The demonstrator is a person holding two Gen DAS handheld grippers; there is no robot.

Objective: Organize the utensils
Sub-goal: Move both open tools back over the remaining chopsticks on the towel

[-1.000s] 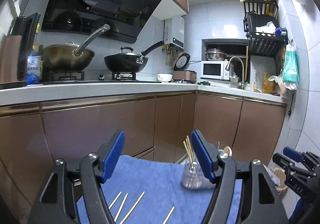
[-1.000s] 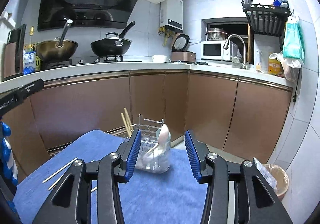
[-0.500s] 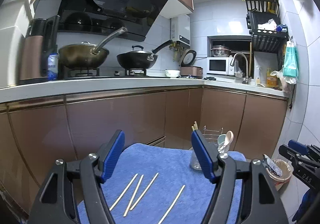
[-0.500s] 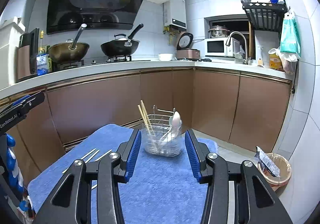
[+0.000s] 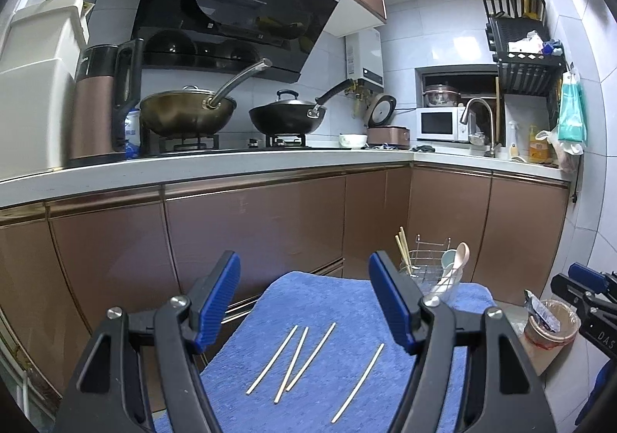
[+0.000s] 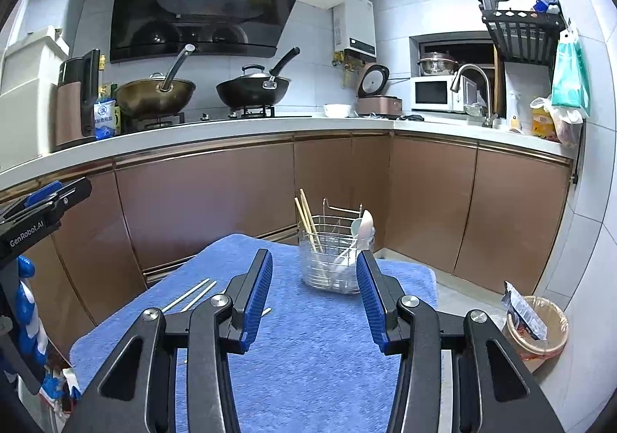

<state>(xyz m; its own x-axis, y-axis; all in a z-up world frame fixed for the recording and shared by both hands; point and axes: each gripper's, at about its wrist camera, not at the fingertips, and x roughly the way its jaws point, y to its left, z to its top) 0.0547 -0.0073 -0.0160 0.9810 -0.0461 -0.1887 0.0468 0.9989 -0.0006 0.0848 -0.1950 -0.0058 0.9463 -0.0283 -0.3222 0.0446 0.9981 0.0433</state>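
Moved: both cameras pulled back and up over the last second, so more towel and all four loose chopsticks now in the left wrist view, the caddy smaller and farther
Left gripper (image 5: 304, 298): blue ribbed pads wide apart, empty, hovering above the near half of the towel
Right gripper (image 6: 314, 298): blue ribbed pads wide apart, empty, hovering with the caddy just beyond the tips
Towel (image 5: 347, 301): blue, nubby terry, rectangular, spread flat over a low surface in front of the cabinets
Loose chopsticks (image 5: 295, 359): four thin pale wooden sticks lying flat on the towel; three close together on the left, fanned and nearly touching at the near ends; the fourth (image 5: 358, 383) apart to the right
Caddy (image 6: 335, 259): clear plastic tub with a chrome wire frame inside, standing upright at the far right of the towel
Caddy contents: two or three pale chopsticks (image 6: 306, 219) leaning left in the left part; pale spoons (image 6: 364, 228) with rounded bowls up in the right part, exact count unclear
Bin (image 6: 536, 328): small round bin lined with thin plastic, on the floor right of the towel, a crumpled wrapper sticking out
Cabinets (image 5: 250, 232): glossy copper-brown fronts under a white counter
Stove: brass-coloured wok (image 5: 187, 116) and black lidded wok (image 5: 287, 116), long handles angled up right
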